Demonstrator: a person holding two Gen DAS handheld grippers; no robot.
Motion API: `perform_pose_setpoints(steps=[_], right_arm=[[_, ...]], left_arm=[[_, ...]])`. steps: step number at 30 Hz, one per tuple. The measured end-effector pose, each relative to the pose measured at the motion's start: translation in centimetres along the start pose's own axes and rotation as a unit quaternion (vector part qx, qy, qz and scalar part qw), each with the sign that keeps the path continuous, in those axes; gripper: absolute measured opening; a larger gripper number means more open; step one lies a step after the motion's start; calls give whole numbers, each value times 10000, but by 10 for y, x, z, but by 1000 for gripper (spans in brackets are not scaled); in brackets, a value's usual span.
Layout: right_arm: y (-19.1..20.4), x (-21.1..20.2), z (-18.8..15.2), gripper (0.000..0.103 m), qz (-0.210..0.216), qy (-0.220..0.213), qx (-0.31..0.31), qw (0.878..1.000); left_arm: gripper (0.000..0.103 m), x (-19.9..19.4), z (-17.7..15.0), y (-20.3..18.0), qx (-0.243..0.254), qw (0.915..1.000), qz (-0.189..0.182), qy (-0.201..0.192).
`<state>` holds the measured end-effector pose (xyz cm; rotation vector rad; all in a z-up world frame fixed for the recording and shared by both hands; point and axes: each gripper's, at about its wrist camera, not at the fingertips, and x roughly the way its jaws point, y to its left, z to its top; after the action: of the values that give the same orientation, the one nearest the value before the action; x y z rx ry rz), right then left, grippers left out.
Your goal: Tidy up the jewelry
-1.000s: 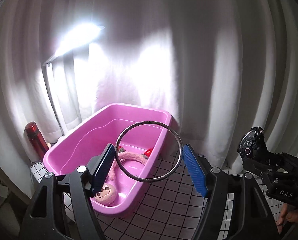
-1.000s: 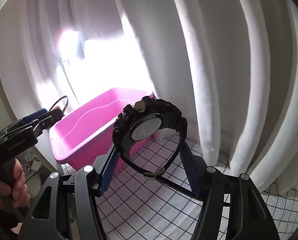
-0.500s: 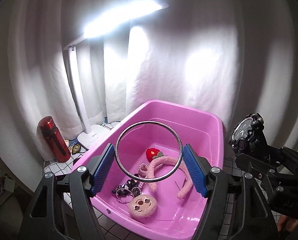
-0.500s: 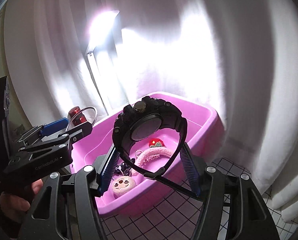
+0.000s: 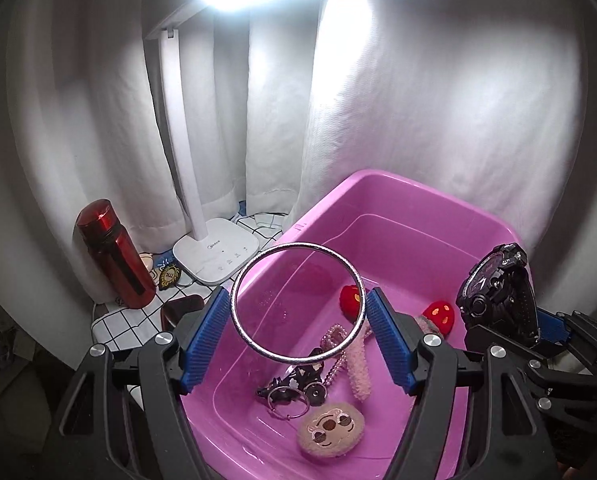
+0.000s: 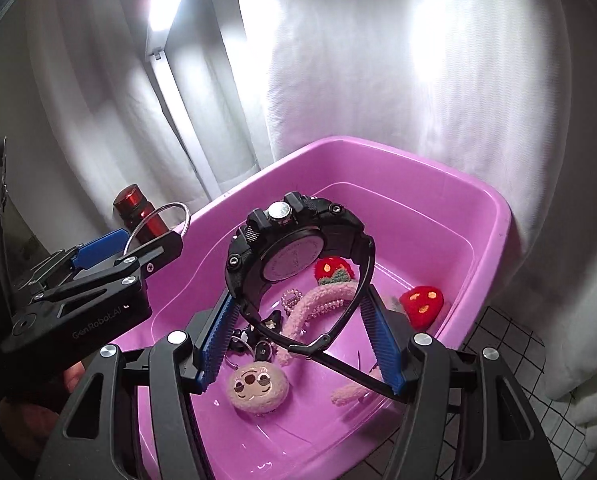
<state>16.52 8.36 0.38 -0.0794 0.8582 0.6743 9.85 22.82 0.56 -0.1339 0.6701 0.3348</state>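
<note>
The bangle [image 5: 298, 304] sits clamped in the left gripper [image 5: 298, 334] and the watch [image 6: 298, 252] in the right gripper [image 6: 298, 344], both held over the pink tub [image 6: 494, 216]; neither is dropped yet; inside lie a headband [image 6: 318, 300], hair clips, rings and a plush face [image 6: 257, 388], so the sorting looks well along.

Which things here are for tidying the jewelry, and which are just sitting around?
For the job:
- silver bangle, held in the left gripper
- black watch, held in the right gripper
- pink tub, with a pink bead chain and small hoop rings already inside

Just lying about:
- red bottle
- white desk lamp
- white curtain
</note>
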Motion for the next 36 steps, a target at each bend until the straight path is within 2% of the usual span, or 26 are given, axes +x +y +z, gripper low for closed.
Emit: perform_pose_setpoints(steps=[9,10,12,14,15,18,24,36], right_arm=[[4,20,5,62,-282,259,1,9993],[2,21,6,64,-275,276,61,9992],[0,19,8,67,-309,195,144,9992],[3,13,13,69,-224,13,26,9997],[7,10,15,75,-291,-29,-48,9996],[11,4,19,76,-376,-100,-133,9992],[4,1,14,76,-348,-111,52,9993],[4,-17,0,76,-423,-211,45,9989]], left_arm=[[71,25,-9,3,-125,9987,-9,497],[72,26,-9,4,-136,9985,25,530],[88,26,-9,6,-152,9983,60,553],[90,23,-9,7,-142,9985,109,512],[91,22,-9,7,-122,9985,130,515],[94,22,-9,8,-105,9982,173,564],[95,17,-9,8,-65,9978,346,558],[95,7,-9,8,-75,9973,479,543]])
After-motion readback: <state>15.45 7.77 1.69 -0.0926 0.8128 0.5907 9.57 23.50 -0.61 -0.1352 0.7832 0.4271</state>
